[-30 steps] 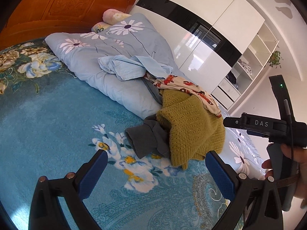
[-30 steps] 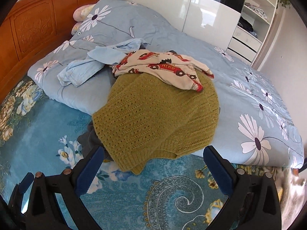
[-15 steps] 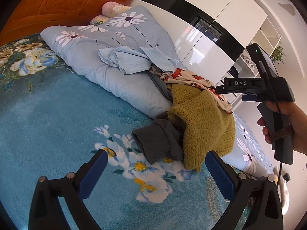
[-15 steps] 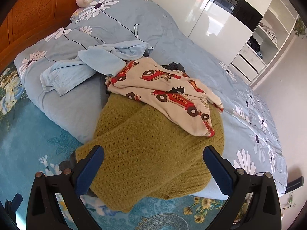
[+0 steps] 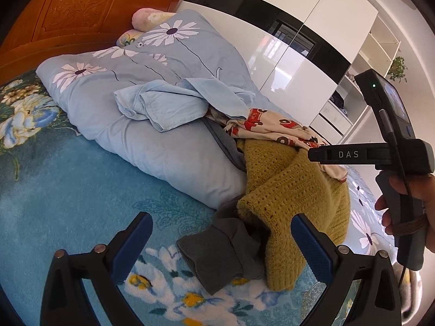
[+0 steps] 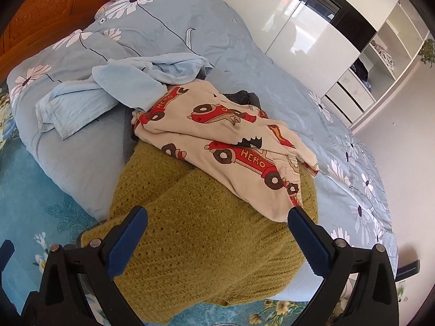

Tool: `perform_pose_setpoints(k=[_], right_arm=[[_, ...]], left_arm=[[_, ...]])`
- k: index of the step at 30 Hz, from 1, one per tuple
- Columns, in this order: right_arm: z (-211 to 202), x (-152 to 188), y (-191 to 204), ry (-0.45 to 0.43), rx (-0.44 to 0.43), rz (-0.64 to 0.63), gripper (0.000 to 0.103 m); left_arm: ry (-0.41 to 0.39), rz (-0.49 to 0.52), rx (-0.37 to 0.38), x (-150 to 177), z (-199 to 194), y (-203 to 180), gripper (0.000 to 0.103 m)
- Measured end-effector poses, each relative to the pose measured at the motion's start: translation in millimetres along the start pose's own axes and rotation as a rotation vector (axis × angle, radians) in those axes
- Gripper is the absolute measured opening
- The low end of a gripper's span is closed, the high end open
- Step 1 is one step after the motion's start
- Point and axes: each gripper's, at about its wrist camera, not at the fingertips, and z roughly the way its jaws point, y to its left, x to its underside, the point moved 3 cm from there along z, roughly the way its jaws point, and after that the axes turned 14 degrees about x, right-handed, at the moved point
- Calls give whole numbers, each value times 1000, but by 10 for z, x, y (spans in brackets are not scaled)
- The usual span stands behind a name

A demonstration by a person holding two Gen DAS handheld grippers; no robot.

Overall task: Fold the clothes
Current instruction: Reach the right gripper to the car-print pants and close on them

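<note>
A pile of clothes lies on the bed. An olive knit sweater (image 6: pixel 206 233) is at the near side, with a cream garment printed with red trucks (image 6: pixel 231 149) draped over its far edge. A light blue shirt (image 6: pixel 114 92) lies crumpled behind them, and a grey garment (image 5: pixel 217 252) sticks out from under the sweater. My right gripper (image 6: pixel 217 240) hangs open just above the olive sweater (image 5: pixel 293 190). My left gripper (image 5: pixel 221 244) is open over the grey cuff. The cream garment (image 5: pixel 285 130) and the blue shirt (image 5: pixel 168 103) also show in the left wrist view.
A folded pale blue duvet with white daisies (image 5: pixel 130 87) runs along the bed under the pile, on a teal floral bedspread (image 5: pixel 68 179). An orange wooden headboard (image 5: pixel 81 8) stands at the far left. A glossy white wardrobe (image 5: pixel 299 54) lines the far side. A hand (image 5: pixel 407 198) holds the right gripper.
Both grippers have moved in closer to the clothes pile. The right one has come down over the olive sweater, and the left one over the grey cuff. The clothes have not moved.
</note>
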Motion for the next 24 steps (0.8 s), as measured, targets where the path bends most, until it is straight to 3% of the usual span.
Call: perform_pose_setpoints(k=[4,19,24], right_arm=[[119,-54,-15,-10,11,-14,103],[535,-302,201,-24,60,-32,103],[614,-441,147,-46,92,-22,85]], left_arm=[[36,-3,7,-6,190,27,103],[17,-13,17,-62,360,182,103],[5,-17,21,-57,332,229,103]])
